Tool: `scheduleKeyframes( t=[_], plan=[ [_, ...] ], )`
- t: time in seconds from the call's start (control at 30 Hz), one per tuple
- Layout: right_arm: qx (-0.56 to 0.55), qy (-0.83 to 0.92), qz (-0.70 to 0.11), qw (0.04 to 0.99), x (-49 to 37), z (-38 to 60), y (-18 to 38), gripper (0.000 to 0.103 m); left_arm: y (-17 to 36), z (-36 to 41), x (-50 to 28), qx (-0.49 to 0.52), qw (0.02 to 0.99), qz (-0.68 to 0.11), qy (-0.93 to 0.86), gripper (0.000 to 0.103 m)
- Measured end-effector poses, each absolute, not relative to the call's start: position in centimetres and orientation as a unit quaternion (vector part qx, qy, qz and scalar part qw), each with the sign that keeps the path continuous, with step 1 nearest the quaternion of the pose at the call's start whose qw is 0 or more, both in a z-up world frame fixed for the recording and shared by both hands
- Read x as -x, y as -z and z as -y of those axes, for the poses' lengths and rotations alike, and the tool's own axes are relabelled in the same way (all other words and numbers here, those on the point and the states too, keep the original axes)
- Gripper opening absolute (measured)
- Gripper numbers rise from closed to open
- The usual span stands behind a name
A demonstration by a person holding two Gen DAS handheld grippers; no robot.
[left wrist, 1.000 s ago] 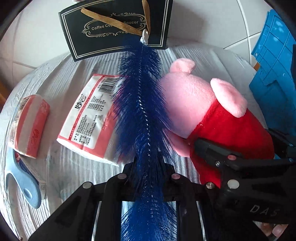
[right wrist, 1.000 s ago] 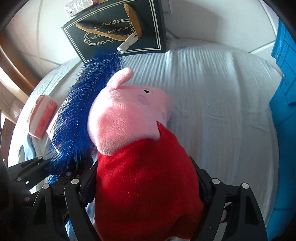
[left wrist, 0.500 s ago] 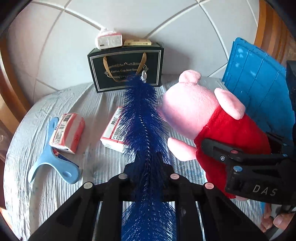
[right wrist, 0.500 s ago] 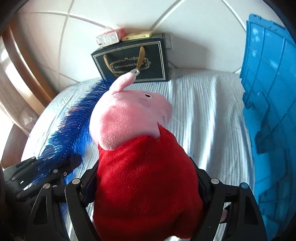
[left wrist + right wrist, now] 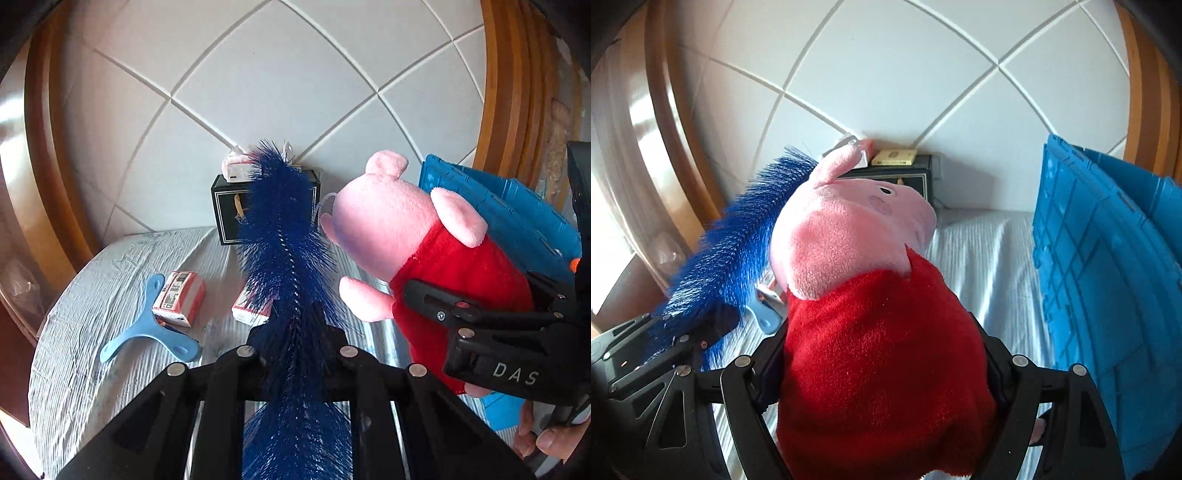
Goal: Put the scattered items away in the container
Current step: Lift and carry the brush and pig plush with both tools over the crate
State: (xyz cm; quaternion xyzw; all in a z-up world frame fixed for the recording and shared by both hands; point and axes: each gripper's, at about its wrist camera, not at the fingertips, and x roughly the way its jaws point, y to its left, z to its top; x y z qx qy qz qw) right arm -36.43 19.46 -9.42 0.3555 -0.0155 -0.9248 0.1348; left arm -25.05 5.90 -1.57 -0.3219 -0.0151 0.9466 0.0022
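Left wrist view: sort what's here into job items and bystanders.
Job: blue brush in left gripper; pig plush in right gripper; blue crate; tissue packs; light-blue tool.
Bystanders: black gift box, packets on it.

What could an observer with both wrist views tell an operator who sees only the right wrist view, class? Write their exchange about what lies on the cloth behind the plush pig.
Operator: What lies behind my plush?
Observer: A red-and-white packet lies beside the light blue tool.
Operator: Anything else there?
Observer: A second packet lies partly hidden behind the blue brush.
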Motion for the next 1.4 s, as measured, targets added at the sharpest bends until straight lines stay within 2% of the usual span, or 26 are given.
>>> scheduleKeyframes(
  t=[0.37,0.63,0.83,1.03,1.2,1.4],
  plan=[
    [-0.285,0.956,0.007,0.073,28.2,-21.5,3.1,0.083,-3.1,-8.5,18.7,0.255,0.06,0.013,-0.965,0.013],
    [-0.237,0.971,0.019,0.007,23.1,-26.7,-1.3,0.083,-6.1,-13.9,16.2,0.224,0.112,-0.004,-0.968,0.013],
    [-0.211,0.976,0.026,-0.043,21.0,-34.8,-3.5,0.083,-7.6,-22.3,15.9,0.205,0.156,-0.016,-0.966,0.013],
    [-0.203,0.976,0.018,-0.076,20.2,-46.8,-4.0,0.083,-7.9,-34.6,16.4,0.204,0.179,-0.003,-0.962,0.013],
    [-0.232,0.969,0.009,-0.088,20.7,-56.7,-3.3,0.083,-7.3,-44.3,17.6,0.232,0.182,0.006,-0.956,0.013],
    [-0.28,0.957,0.021,-0.078,22.2,-64.5,-0.2,0.084,-4.3,-51.5,19.9,0.31,0.167,-0.004,-0.936,0.013]
  ],
)
